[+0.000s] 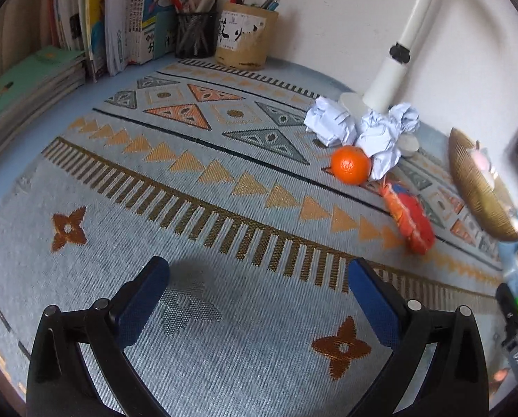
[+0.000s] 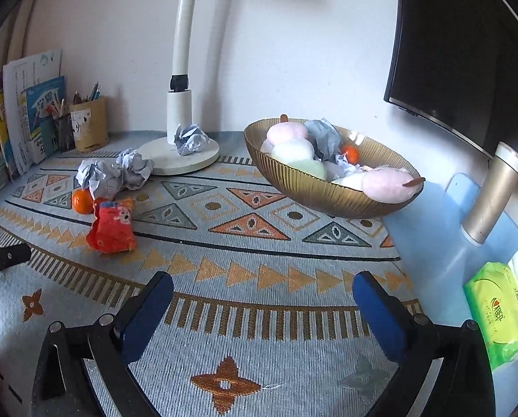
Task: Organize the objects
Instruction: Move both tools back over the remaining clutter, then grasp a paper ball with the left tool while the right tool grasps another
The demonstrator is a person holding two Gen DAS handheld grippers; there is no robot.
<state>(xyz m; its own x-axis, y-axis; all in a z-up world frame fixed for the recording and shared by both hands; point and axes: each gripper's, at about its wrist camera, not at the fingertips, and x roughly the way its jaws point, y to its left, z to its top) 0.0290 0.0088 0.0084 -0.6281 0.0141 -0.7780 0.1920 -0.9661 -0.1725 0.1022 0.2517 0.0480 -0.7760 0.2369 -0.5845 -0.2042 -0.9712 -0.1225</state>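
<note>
Desk [image 2: 259, 354] w/ patterned woven mat, seen from both wrist views. We hold the left gripper [image 1: 259, 288] and the right gripper [image 2: 262, 295] low over bare mat; jaws on both are spread wide, nothing between them.

Items to organize, left-wrist view: orange [image 1: 351, 164] on the mat, touching crumpled paper balls [image 1: 363, 128] just behind it; red snack packet [image 1: 410, 220] lies just beside the orange, toward the gold bowl [image 1: 474, 187] at the right edge. In the right-wrist view we see the same cluster at left: orange [image 2: 82, 201], red snack packet [image 2: 111, 229] in front of it, paper balls [image 2: 116, 173] behind. One more paper ball [image 2: 191, 139] sits on the lamp base [image 2: 175, 160], against the white lamp post [image 2: 179, 104].

Gold bowl [image 2: 328, 191] stands right of centre, already holding pastel plush pieces [image 2: 290, 146], a crumpled paper [image 2: 323, 135] and a second small orange [image 2: 350, 153].

Surroundings: books [image 1: 95, 17] upright along the back-left wall, stacked booklets [image 1: 23, 90] beside them, mesh pen cup [image 1: 194, 34] and tan pen holder [image 1: 245, 38] w/ pens. At right, dark monitor [image 2: 467, 52], gold-and-white bottle [image 2: 491, 194] tilted on a blue sheet, green wipes pack [image 2: 498, 316].

Open mat lies between both grippers and the cluster; the lamp base crowds the paper balls from behind.
</note>
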